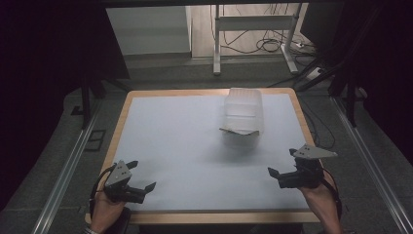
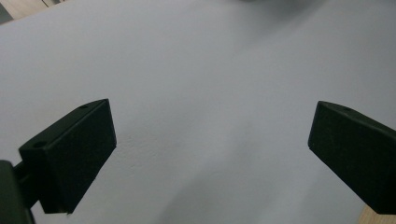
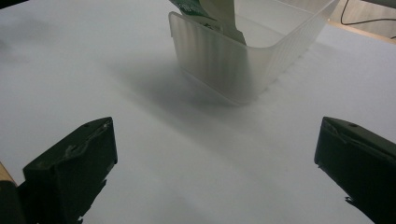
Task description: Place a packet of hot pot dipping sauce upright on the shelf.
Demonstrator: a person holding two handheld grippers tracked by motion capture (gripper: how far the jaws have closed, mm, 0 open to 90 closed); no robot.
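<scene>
A translucent ribbed plastic container (image 1: 242, 117) stands toward the far right of the white worktop (image 1: 185, 146), with a flat card-like item (image 1: 237, 130) leaning inside against its near wall; in the right gripper view that item (image 3: 205, 11) shows a green printed patch, but the print is too blurred to read, and no brand or label is legible anywhere else. The left hand-held gripper (image 1: 141, 176) sits at the near left corner of the worktop, jaws spread wide with nothing between them, well apart from the container. The right hand-held gripper (image 1: 282, 163) rests at the near right, its jaws likewise parted and empty, pointing toward the container, which stands near but clear of it. This looks like the opening step, before any approach: neither tool touches anything. The next move probably calls for the right tool to travel forward and line its jaws up on the container wall or the card's top edge.
</scene>
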